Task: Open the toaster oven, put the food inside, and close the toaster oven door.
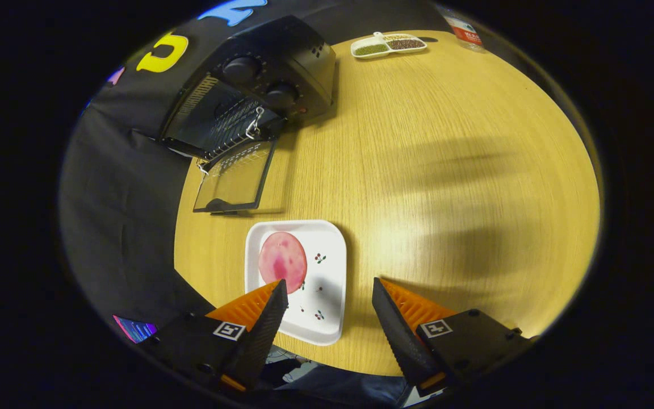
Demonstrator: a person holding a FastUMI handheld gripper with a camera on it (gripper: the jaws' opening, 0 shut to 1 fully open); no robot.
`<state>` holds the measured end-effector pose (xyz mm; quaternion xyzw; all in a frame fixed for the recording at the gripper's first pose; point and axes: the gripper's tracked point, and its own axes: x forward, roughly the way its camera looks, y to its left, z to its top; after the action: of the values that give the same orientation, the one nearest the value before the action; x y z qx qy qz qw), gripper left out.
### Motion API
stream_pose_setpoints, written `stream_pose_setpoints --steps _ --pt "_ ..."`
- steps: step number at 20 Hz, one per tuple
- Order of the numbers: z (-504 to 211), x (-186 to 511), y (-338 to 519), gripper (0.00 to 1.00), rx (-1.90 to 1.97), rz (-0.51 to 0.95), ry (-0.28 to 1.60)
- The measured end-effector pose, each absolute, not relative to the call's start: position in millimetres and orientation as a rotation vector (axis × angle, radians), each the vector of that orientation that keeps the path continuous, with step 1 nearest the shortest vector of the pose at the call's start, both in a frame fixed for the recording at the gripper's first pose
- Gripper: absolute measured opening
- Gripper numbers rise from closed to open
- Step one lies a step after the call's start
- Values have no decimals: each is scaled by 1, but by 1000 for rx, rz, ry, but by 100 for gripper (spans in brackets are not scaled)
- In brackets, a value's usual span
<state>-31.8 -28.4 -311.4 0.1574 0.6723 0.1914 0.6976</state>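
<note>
One step of the three looks done already: the toaster oven (259,85) stands at the far left of the bench (446,170) with its glass door (236,176) dropped flat toward us, the wire rack (219,122) showing in the dark mouth behind it. So the step in hand, as I judge it, is fetching the food.

Moving rightward and nearer, a white square plate (327,284) with small cherry prints sits just in front of the open door, and on its left half lies a round pink slice, ham or some such cold cut (283,260). The tongs (330,298) hang above the near edge of that plate, spread wide and holding nothing. The left finger (259,315) overlaps the plate's near left corner, its tip just short of the slice, while the right finger (401,324) is out over bare wood beside the plate. Whether the left tip touches the plate I cannot tell.

Next, I reckon, the tongs must shift left so the slice comes between the fingers, then close on something thin and floppy, which may slide or fold rather than lift cleanly.

Far off to the right, beyond everything, a divided dish of grains (388,44) sits well apart from the work.
</note>
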Motion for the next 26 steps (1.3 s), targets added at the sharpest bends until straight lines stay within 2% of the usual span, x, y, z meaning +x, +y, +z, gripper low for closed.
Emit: stream_pose_setpoints --steps 1,2,4,7,8,10,14,26 --pt "-312 -33 -26 95 357 434 1512" --pt "-313 -31 -22 88 372 437 1518" --pt "-318 -31 -22 86 376 428 1542" --pt "-326 -36 -25 52 378 403 1582" --pt "-323 -35 -28 36 397 394 1593" --pt "-331 -36 -33 20 399 361 1604" --pt "-333 -42 -26 2 445 354 1607" --pt "-300 -64 10 2 578 390 1537"
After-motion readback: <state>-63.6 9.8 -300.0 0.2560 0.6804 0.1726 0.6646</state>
